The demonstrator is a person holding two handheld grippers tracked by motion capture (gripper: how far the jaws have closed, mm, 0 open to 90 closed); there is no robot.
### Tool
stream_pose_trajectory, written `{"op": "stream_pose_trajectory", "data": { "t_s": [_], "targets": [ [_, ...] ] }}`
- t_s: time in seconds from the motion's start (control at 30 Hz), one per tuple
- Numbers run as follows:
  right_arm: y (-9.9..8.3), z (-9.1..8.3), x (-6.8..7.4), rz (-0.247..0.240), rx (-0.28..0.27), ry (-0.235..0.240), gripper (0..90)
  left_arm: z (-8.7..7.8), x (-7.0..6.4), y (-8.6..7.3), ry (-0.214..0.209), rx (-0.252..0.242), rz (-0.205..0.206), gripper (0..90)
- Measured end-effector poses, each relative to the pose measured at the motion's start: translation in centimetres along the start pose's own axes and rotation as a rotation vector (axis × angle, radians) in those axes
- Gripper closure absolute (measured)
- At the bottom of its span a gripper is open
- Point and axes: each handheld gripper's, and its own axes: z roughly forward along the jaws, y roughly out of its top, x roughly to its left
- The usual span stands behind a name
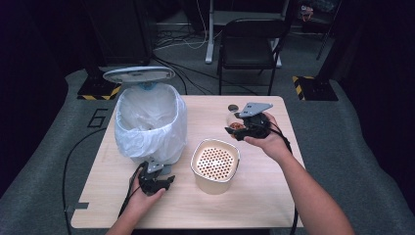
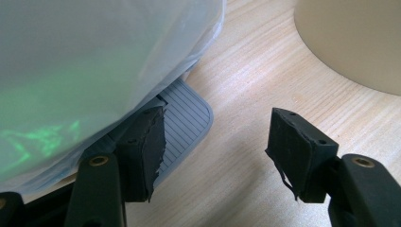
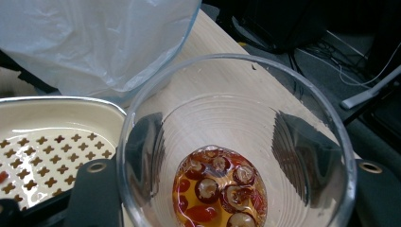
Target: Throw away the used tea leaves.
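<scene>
Cup (image 3: 236, 142) first: it's a clear plastic one, clamped between my right gripper (image 1: 248, 125)'s jaws, and I've got it held up over the tabletop's far right part, just past the strainer bin. Looking down the right gripper view, I can see straight into it, with the black jaws pressed on its wall on both sides. At the bottom sits a bit of amber liquid (image 3: 187, 201) with round reddish-brown fruit pieces (image 3: 220, 182) floating in it, dates or something like that, can't really tell. From the high view the cup looks tilted, mouth toward the middle of the table, and the person's right hand (image 1: 266, 142) is wrapped around the gripper handle.

Cream strainer bin (image 1: 215, 164) stands near the middle of the tabletop, a bit toward the near edge. It has a perforated insert (image 3: 42, 158) with little cross-shaped holes, and the insert looks wet.

Pedal trash can (image 1: 149, 125) takes up the far left part of the tabletop, lined with a white plastic bag (image 2: 94, 61), and its lid (image 1: 138, 74) is standing open.

My left gripper (image 1: 156, 182) is down near the front edge, on the left, right at the can's base. Its jaws are spread wide apart with nothing between them. In the left gripper view one jaw is over the grey ribbed pedal (image 2: 187, 116); whether it's actually pressing on it I can't tell. The other jaw hangs over bare wood (image 2: 246, 94).
</scene>
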Motion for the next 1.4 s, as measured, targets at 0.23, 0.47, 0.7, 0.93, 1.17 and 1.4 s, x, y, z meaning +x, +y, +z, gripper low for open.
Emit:
{"op": "stream_pose_trajectory", "data": {
  "t_s": [0.23,0.47,0.7,0.93,1.17,1.4],
  "targets": [
    [0.5,0.3,1.1,-0.101,-0.011,-0.003,35.4,0.0,0.0,0.0,-0.001,0.001,0.001,37.3],
    [1.0,0.3,1.8,-0.194,-0.004,-0.011,35.6,0.0,0.0,0.0,-0.001,0.001,0.001,37.3],
    [1.4,0.3,2.1,-0.239,-0.012,0.002,35.6,0.0,0.0,0.0,-0.001,0.001,0.001,37.3],
    [1.7,0.0,3.2,-0.325,-0.04,-0.013,35.5,0.0,-0.1,0.0,0.003,-0.006,-0.008,37.3],
    [2.0,-0.1,4.6,-0.48,-0.005,-0.072,35.5,0.0,-0.1,0.0,0.005,-0.005,-0.006,37.3],
    [1.8,0.1,6.2,-0.647,0.03,-0.124,35.4,0.0,-0.1,0.0,0.003,-0.006,-0.007,37.3]
  ]
}}
